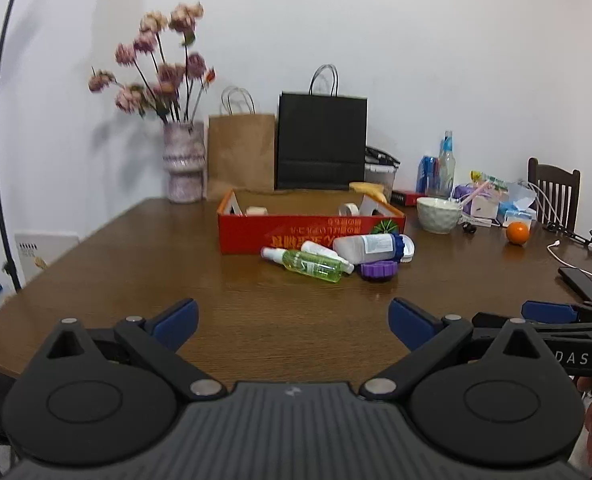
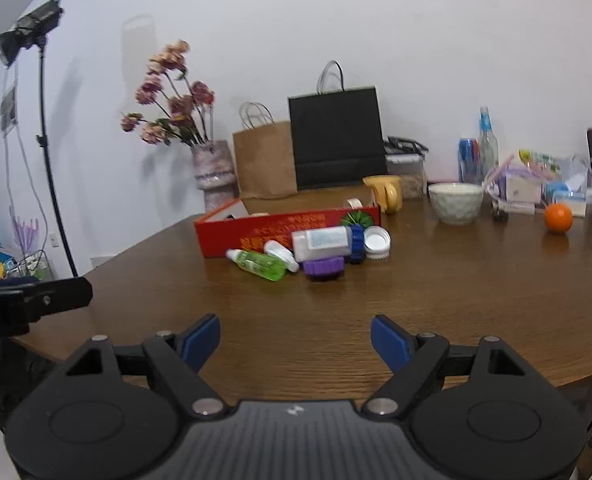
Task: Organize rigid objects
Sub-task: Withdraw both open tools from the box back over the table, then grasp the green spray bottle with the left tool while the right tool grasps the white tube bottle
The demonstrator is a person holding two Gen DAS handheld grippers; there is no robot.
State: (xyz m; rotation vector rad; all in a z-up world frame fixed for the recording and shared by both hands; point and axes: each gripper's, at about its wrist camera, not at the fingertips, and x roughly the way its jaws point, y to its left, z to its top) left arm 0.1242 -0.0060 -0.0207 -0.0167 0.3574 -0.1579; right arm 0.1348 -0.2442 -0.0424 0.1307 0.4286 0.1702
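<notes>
Jaws of the left gripper (image 1: pixel 294 322) and right gripper (image 2: pixel 296 342) stand wide and empty over the near edge of the brown wooden table (image 1: pixel 136 264). Farther on, a green spray bottle (image 1: pixel 313 266), white pill bottle (image 1: pixel 365 248) and purple lid (image 1: pixel 379 270) lie against the red cardboard box (image 1: pixel 280 232). The approach is likely under way; next comes reaching forward to grip one item.

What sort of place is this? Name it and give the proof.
Most likely a home dining or living room, not a lab: a wooden table with a vase of flowers, paper shopping bags, a bowl, an orange and a dining chair against a plain wall.
</notes>
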